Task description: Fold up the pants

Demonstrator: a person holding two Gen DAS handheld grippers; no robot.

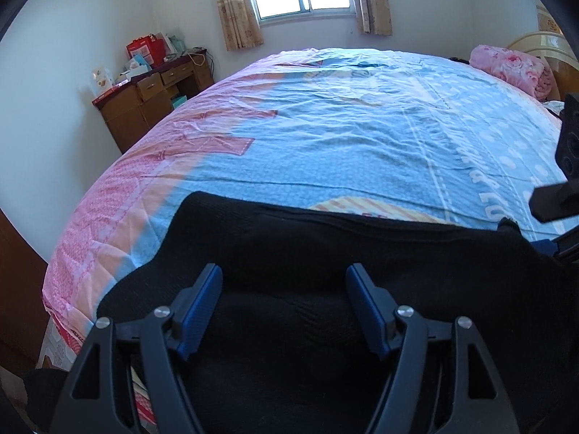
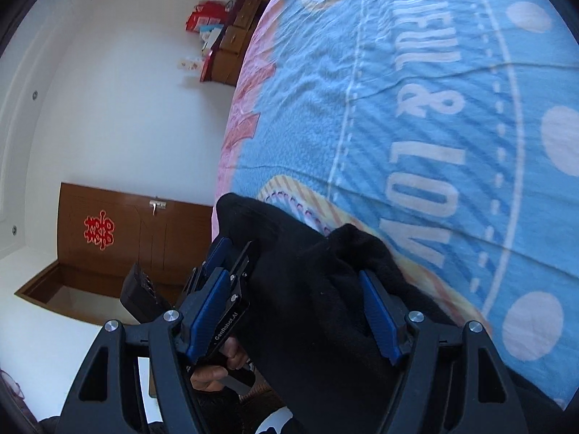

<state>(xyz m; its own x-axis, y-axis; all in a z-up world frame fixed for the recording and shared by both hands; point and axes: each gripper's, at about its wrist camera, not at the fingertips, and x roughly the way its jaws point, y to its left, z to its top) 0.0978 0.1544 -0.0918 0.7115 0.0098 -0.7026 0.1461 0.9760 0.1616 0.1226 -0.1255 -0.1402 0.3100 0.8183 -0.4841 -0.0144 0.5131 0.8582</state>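
Pants [image 1: 325,253] lie on the bed [image 1: 362,126] beneath both wide-spread grippers, left gripper [image 1: 284,307], right gripper [image 2: 289,311], pillow [image 1: 514,68] far

Black pants [image 1: 325,253] lie low in frame; above them, a blue bedsheet [image 1: 362,137] with white dots, pink-patterned at left.
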